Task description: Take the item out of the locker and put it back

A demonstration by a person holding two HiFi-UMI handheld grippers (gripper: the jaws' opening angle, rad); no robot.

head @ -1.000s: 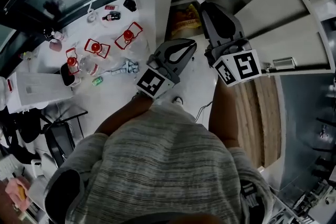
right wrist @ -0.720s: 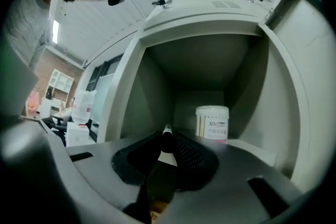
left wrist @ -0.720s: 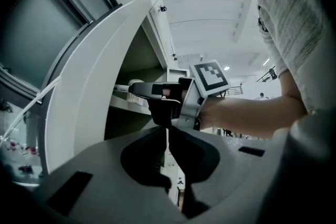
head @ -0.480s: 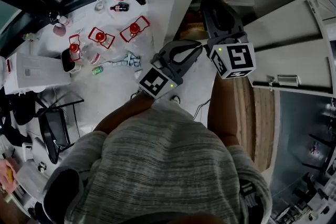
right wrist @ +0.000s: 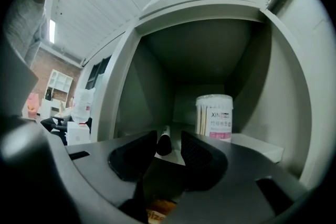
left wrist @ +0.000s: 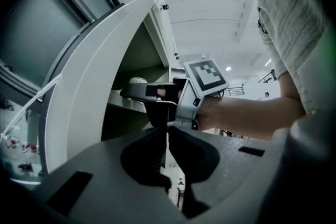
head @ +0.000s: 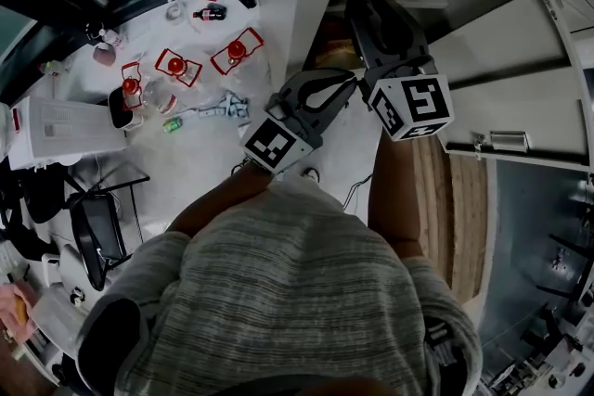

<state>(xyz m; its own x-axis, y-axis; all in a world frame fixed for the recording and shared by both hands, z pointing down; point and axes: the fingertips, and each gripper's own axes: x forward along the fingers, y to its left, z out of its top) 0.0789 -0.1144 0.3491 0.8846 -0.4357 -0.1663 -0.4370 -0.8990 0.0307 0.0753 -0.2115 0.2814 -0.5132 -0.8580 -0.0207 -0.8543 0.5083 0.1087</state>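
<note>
- The pen [right wrist: 164, 142] lies on the locker [right wrist: 202, 34] shelf [right wrist: 257, 145], its dark end between the right gripper's [right wrist: 168, 140] jaws.
- Those jaws are opening, with the pads off the pen.
- A swab jar [right wrist: 214, 117] stands just right of the pen.
- The left gripper [left wrist: 168, 136] is clenched on nothing, beside the right one.

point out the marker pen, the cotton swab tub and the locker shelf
marker pen [right wrist: 163, 142]: right gripper view, dark near end
cotton swab tub [right wrist: 214, 116]: right gripper view, front label
locker shelf [right wrist: 257, 142]: right gripper view, bare top beside tub
</note>
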